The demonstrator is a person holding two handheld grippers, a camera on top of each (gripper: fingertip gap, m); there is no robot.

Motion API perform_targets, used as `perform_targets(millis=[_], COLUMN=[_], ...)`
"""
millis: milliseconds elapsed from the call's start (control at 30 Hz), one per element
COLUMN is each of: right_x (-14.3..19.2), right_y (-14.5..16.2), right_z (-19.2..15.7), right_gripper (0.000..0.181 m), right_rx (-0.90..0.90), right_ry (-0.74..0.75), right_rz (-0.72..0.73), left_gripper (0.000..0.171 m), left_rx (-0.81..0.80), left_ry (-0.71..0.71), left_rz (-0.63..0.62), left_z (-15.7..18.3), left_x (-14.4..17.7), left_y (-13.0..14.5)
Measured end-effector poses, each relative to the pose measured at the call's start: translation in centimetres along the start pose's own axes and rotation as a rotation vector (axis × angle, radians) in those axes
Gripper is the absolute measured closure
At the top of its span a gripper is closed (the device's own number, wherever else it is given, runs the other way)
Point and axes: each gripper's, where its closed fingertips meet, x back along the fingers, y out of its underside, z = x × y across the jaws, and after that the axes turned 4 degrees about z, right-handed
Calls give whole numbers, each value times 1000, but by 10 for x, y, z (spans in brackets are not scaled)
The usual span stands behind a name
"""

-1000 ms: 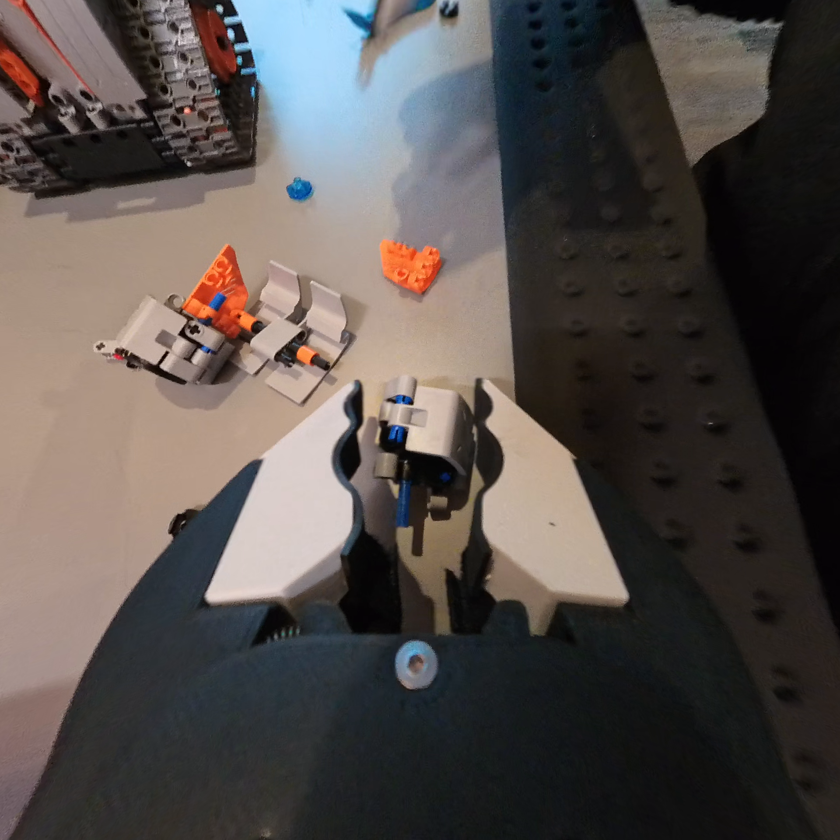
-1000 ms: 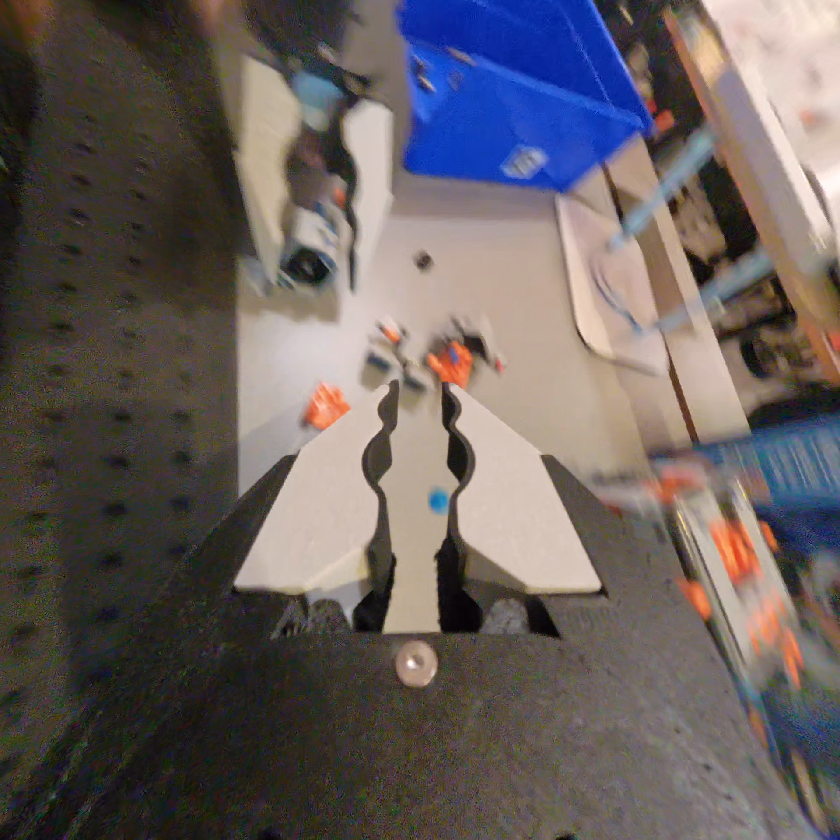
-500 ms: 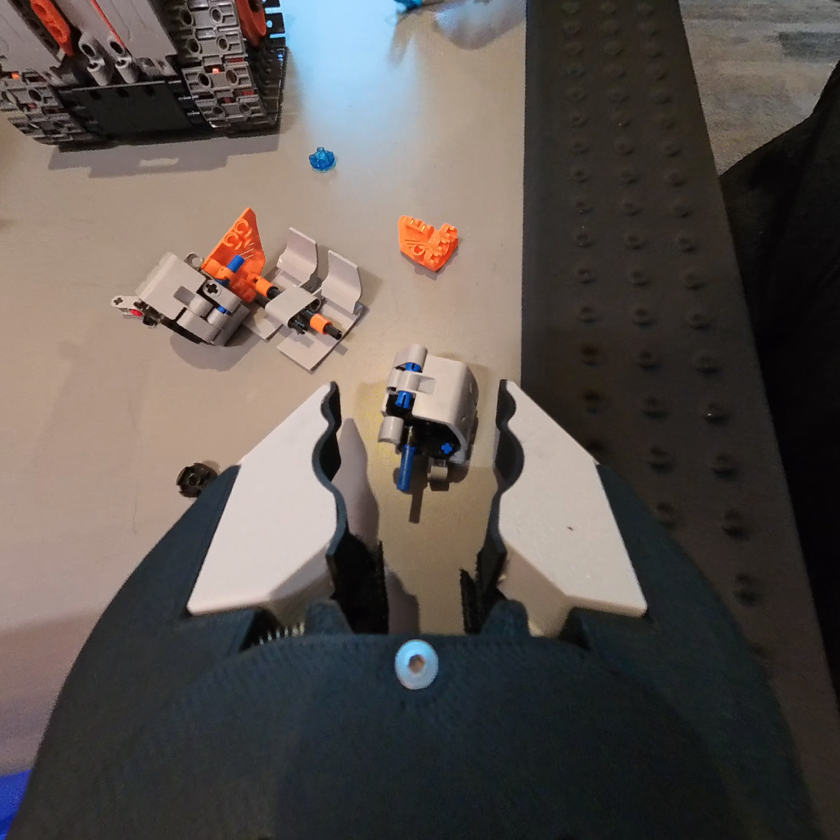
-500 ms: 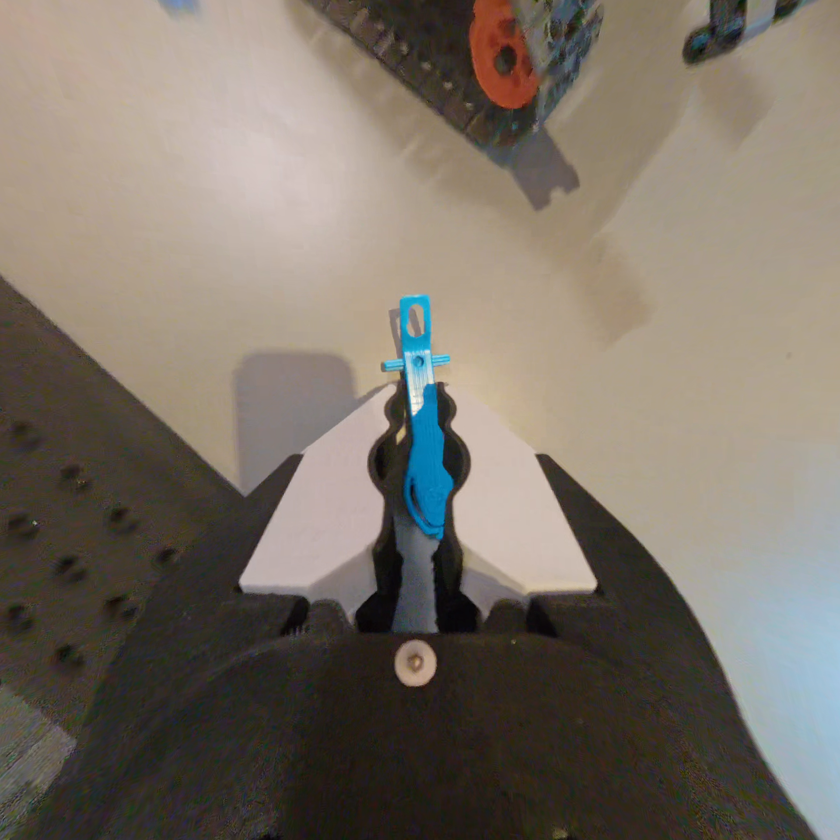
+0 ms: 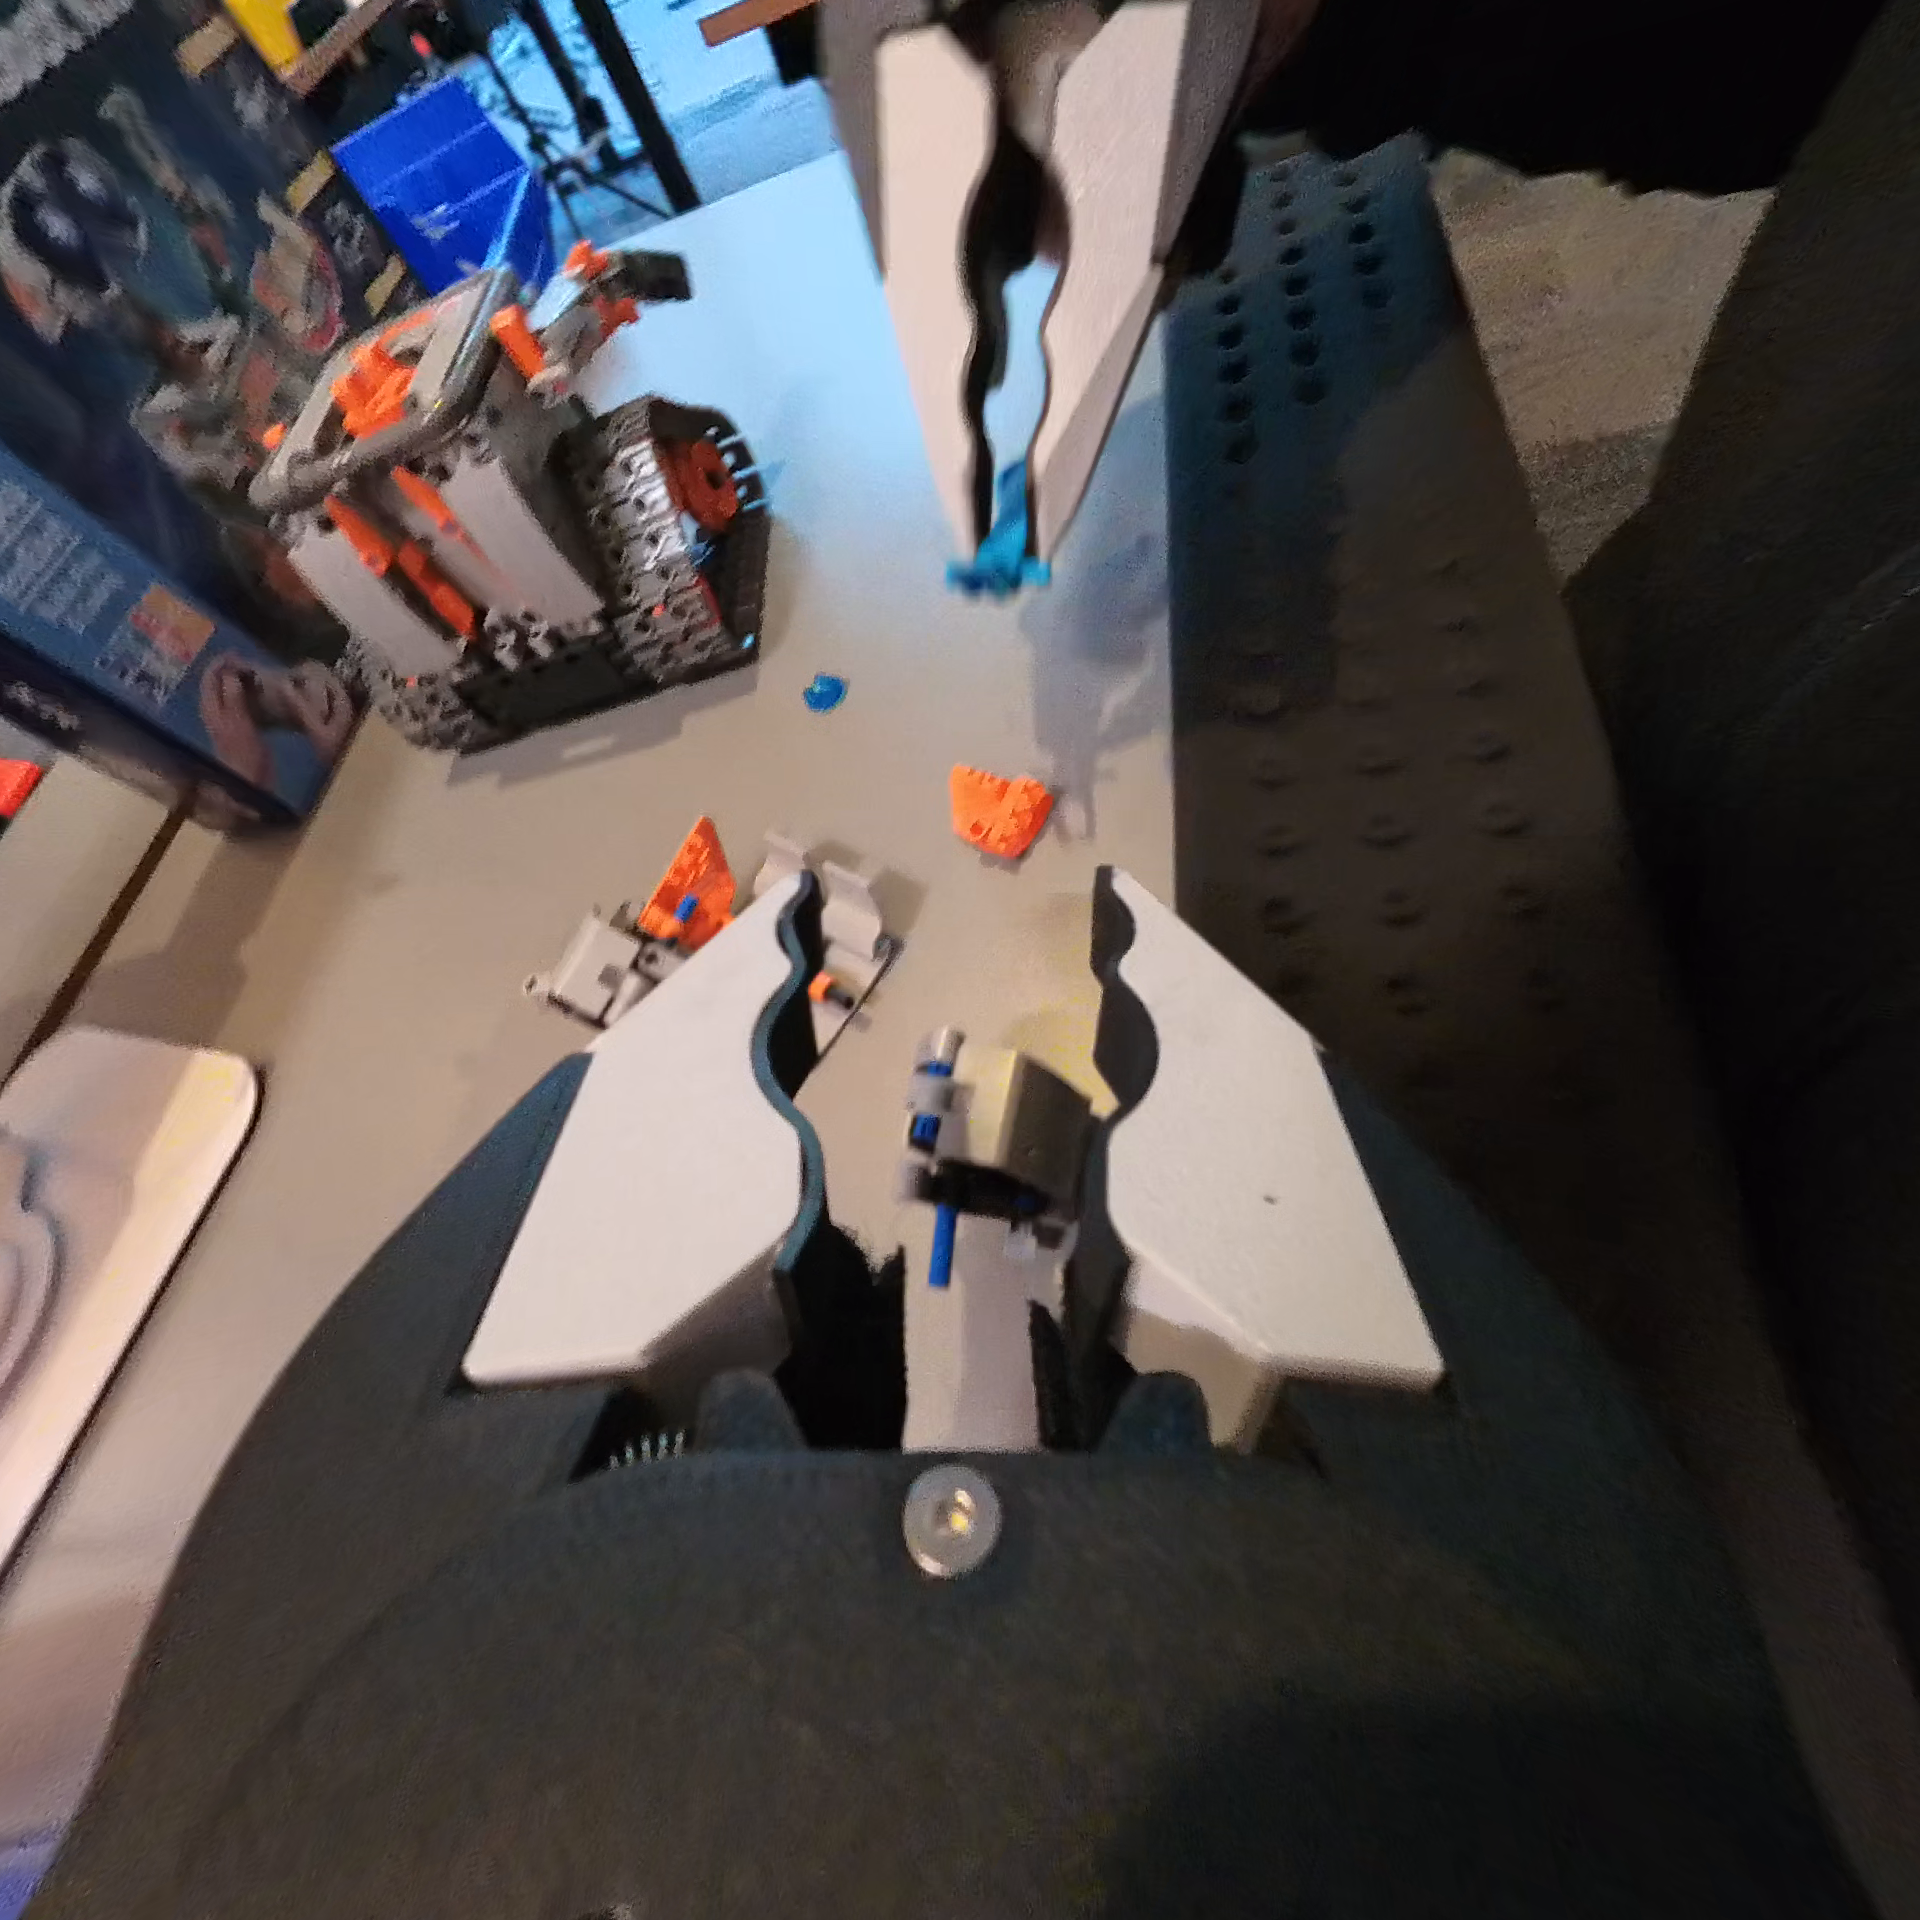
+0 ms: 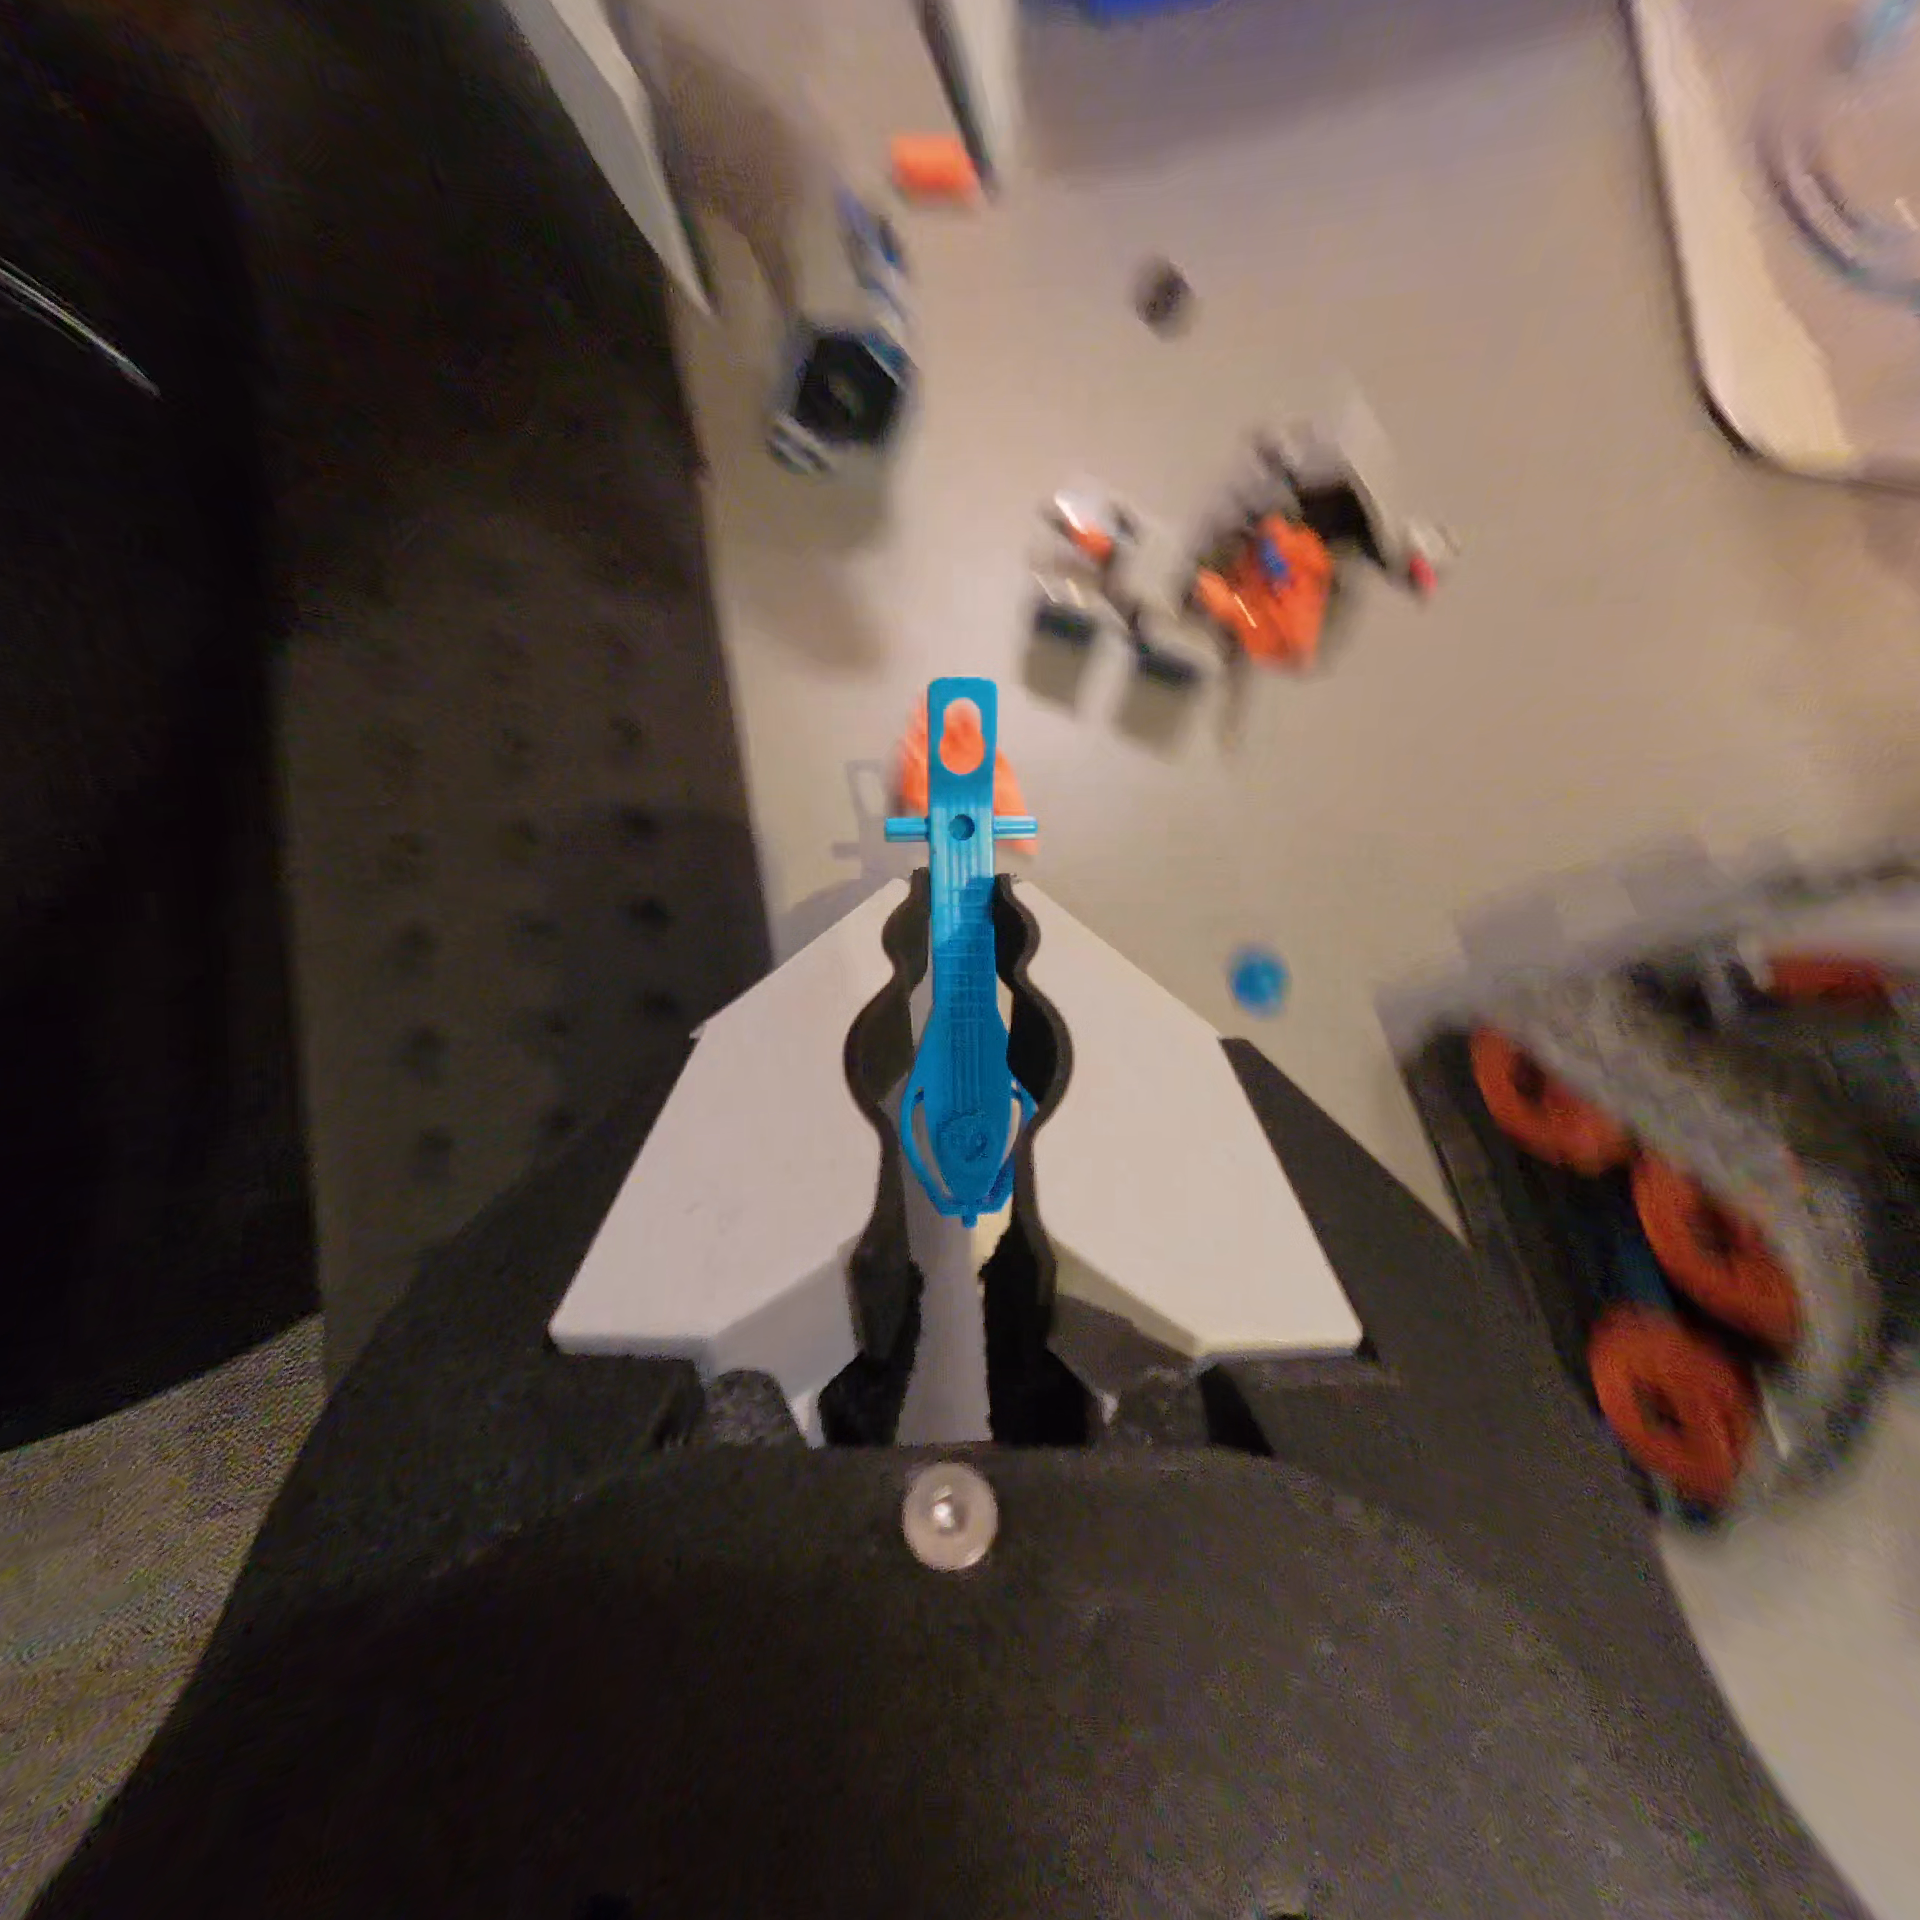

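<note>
My left gripper [image 5: 951, 894] is open, low over the grey table. A small grey brick assembly with a blue pin [image 5: 987, 1143] sits between its fingers, close against the right finger. My right gripper [image 6: 961, 878] is shut on a slim blue plastic tool [image 6: 961, 987] whose tip sticks out past the fingertips, over an orange wedge piece [image 6: 914, 769]. In the left wrist view the right gripper [image 5: 997, 520] hangs tip-down with the blue tool [image 5: 1003, 561], beyond the orange wedge [image 5: 997, 810].
A grey-and-orange tracked vehicle model [image 5: 520, 540] stands at the back left, with printed boxes [image 5: 104, 623] behind. A loose grey-orange assembly [image 5: 675, 935], a blue stud [image 5: 824, 691], a white tray [image 5: 83, 1195] and a black perforated strip [image 5: 1351, 727] surround the spot. Some 11 cm of space lies between my two pairs of fingers.
My right gripper, empty a second ago, has shut on the blue tool and swung over toward the orange wedge. My left gripper stays open around the grey assembly and has tilted up.
</note>
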Motion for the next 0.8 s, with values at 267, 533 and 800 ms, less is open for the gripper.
perform_targets(millis=[267, 533, 800], right_x=[-44, -44, -45], right_y=[-55, -69, -74], right_z=[-53, -48, -23], right_gripper=[172, 167, 141], right_rx=[64, 23, 628], right_ry=[-396, -365, 288], right_rz=[65, 193, 178], left_gripper=[150, 159, 160], left_rx=[-264, -101, 630], left_ry=[93, 44, 149], left_rz=[-61, -26, 286], left_z=[39, 42, 24], left_x=[-11, -2, 17], left_y=[-9, -7, -30])
